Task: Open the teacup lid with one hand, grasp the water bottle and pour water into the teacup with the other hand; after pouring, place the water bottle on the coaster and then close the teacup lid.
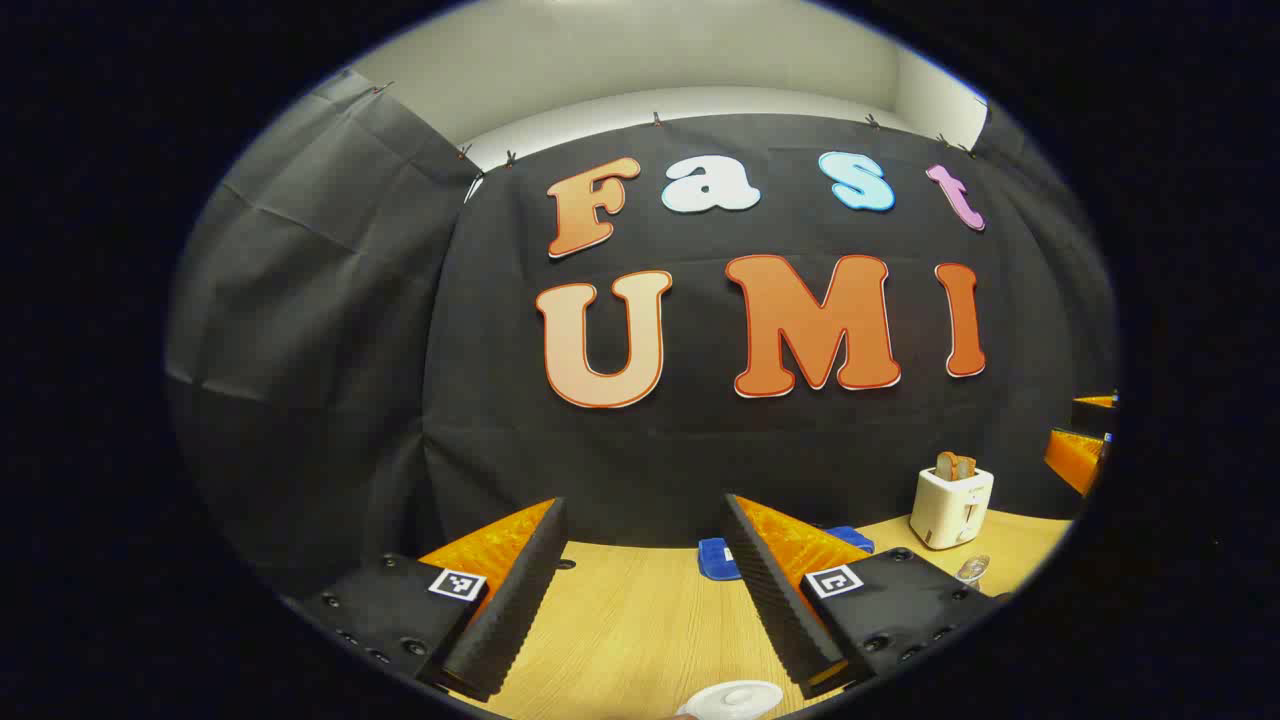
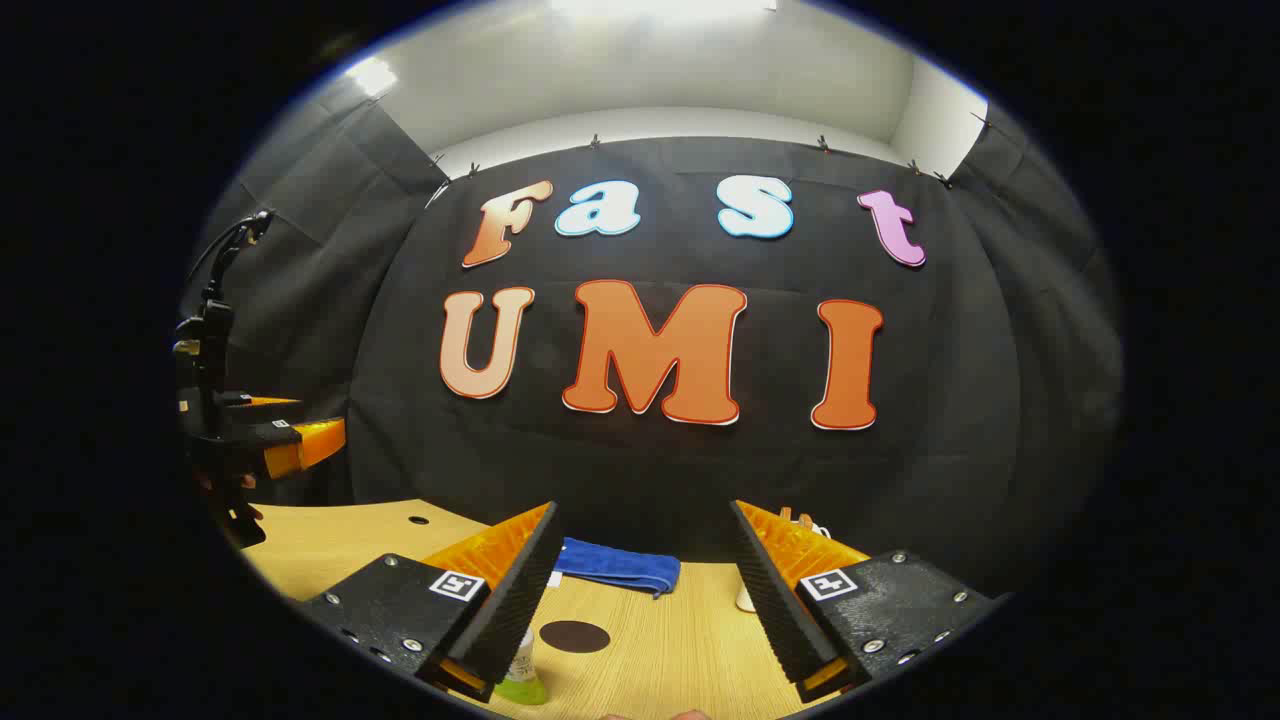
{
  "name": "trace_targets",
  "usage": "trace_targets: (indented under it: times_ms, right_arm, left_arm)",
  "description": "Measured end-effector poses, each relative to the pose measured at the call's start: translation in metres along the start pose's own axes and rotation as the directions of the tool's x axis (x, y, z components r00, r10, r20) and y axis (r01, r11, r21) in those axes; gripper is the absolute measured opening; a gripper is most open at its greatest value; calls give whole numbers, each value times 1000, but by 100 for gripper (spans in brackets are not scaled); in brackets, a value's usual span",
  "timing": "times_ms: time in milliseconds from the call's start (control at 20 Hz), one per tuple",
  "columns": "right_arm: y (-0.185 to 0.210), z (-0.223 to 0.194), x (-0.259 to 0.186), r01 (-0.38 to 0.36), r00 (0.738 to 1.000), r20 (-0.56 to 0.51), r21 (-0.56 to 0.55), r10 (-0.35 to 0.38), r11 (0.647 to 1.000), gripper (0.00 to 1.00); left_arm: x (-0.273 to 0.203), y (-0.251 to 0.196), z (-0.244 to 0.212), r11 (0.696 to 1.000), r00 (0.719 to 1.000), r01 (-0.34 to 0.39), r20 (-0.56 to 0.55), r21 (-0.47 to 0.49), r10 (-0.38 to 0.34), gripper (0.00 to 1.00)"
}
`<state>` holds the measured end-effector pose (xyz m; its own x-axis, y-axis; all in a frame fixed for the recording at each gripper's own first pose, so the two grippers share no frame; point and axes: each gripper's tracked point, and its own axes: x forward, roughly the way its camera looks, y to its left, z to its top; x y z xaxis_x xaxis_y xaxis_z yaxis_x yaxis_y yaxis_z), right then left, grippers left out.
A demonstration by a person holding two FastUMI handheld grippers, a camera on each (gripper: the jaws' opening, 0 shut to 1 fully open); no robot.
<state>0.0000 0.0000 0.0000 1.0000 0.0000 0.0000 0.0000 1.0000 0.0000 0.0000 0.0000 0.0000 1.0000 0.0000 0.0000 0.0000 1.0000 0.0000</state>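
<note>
My left gripper (image 1: 643, 506) is open above the wooden table (image 1: 640, 630), nothing between its fingers. The white teacup lid (image 1: 735, 698) peeks in at the bottom edge, just below and between the fingers. In the right gripper view my right gripper (image 2: 644, 510) is open too, hovering over the table. The water bottle (image 2: 522, 674), greenish at its base, stands low behind the left finger and is mostly hidden. A dark round coaster (image 2: 574, 636) lies flat just to its right. The left gripper (image 2: 268, 444) hangs farther off at the left edge.
A blue cloth (image 2: 615, 565) lies folded by the back wall, also seen as the blue cloth (image 1: 716, 558). A white toaster (image 1: 950, 505) with toast stands back right, a small clear glass object (image 1: 972, 568) in front of it. The other gripper (image 1: 1080, 455) shows at the right edge.
</note>
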Motion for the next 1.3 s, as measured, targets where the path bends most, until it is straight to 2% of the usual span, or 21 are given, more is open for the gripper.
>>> trace_targets:
  times_ms: [50, 300, 400, 500, 550, 750, 950, 1000, 1100, 1300]
  right_arm:
    - [-1, 0, 0, 1, 1000, 1, 0, -1, 1000, 98]
    - [-5, 2, -1, 4, 1000, 8, 5, -4, 1000, 98]
    - [-7, 11, 2, 3, 1000, 19, 10, -4, 1000, 99]
    - [-8, 20, 6, 5, 1000, 18, 10, -5, 1000, 98]
    - [-9, 24, 6, 7, 1000, 22, 11, -7, 1000, 99]
    - [-13, 48, 6, 7, 997, 75, 0, -7, 1000, 99]
    - [-5, 40, -1, -29, 997, 78, 12, 28, 1000, 98]
    - [-4, 37, -2, -40, 996, 78, 17, 38, 999, 100]
    - [1, 29, -4, -58, 995, 80, 26, 56, 998, 98]
    - [6, 4, -6, -83, 996, 40, 42, 81, 996, 98]
  left_arm:
    - [0, 0, 0, 1000, 1000, -4, 0, -1, 4, 96]
    - [0, -6, 7, 1000, 1000, 11, 9, 12, -11, 96]
    - [0, -3, 22, 1000, 999, 2, 34, 28, -3, 100]
    - [0, -6, 36, 1000, 999, 12, 47, 20, -13, 96]
    - [0, -6, 41, 1000, 999, 14, 52, 16, -15, 100]
    - [0, -3, 52, 1000, 998, 10, 55, 8, -11, 100]
    - [-2, -14, 37, 999, 998, 54, 30, -7, -54, 100]
    - [-3, -16, 32, 998, 998, 65, 28, -7, -64, 96]
    - [-6, -26, 20, 995, 995, 100, 16, -15, -99, 96]
    - [-9, -40, -7, 991, 990, 136, -33, -7, -136, 96]
